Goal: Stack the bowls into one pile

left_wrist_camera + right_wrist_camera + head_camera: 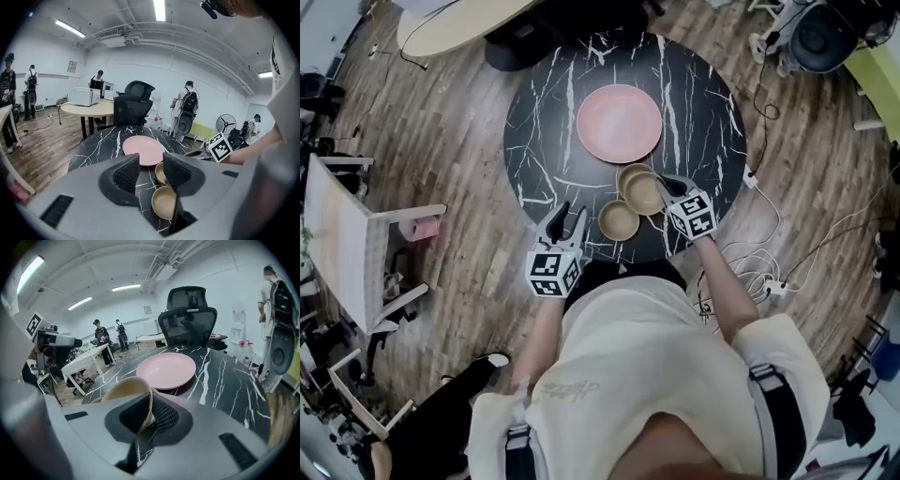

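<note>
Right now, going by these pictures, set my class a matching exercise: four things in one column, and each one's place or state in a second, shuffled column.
Column one
1. round pink plate
2. tan bowl nearest the person
3. left hand-held gripper
4. right hand-held gripper

Column two
A. shut on the rim of a second tan bowl
B. open, nothing between the jaws
C. beyond the bowls on the black marble table
D. by the table's near edge

Pairs: 1-C, 2-D, 3-B, 4-A
</note>
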### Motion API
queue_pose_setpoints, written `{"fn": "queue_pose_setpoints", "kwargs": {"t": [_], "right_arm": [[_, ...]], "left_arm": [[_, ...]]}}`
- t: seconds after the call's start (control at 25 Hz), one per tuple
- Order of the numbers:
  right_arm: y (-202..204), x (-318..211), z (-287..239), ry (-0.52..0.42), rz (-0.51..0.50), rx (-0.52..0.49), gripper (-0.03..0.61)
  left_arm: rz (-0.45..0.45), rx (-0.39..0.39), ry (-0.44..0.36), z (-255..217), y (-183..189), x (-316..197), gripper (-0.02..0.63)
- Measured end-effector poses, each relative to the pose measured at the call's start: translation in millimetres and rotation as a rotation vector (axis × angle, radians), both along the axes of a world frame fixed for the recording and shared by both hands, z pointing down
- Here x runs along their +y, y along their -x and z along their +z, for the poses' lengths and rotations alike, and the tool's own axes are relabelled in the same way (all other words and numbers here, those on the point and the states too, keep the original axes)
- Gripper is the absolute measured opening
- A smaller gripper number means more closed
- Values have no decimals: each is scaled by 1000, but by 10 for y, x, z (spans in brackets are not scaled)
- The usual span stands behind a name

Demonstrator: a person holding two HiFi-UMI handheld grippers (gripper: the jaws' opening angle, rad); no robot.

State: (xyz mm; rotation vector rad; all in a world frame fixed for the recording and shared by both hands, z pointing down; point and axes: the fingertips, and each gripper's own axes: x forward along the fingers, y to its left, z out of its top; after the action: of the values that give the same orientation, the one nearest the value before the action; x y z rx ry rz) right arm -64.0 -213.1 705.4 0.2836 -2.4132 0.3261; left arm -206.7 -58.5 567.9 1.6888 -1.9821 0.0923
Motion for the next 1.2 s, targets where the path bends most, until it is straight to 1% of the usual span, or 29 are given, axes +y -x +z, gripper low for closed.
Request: {"fn": "queue_pose_setpoints", "kwargs": {"t": [0.28,0.52,0.84,1.0,1.04,1.12,1.2], "right_arm": [[176,-80,64,-1,-18,1,25],[269,-75,212,18,-36,25,25],[317,-78,346,16,-32,46,26],[319,-72,343,13,-26,46,31],[323,-67,342,7,-31,43,40],[323,-63,340,-6,-39,43,100],[312,-79,326,-14,-32,42,104]], "left_arm": [[-30,10,6,24,129,31,170],[-40,17,16,38,197,30,170],[-51,23,17,69,227,26,170],[-54,59,17,103,222,15,170],[-58,71,13,101,228,5,170],[-61,80,4,90,238,-24,170],[-56,77,-3,67,240,-52,170]]}}
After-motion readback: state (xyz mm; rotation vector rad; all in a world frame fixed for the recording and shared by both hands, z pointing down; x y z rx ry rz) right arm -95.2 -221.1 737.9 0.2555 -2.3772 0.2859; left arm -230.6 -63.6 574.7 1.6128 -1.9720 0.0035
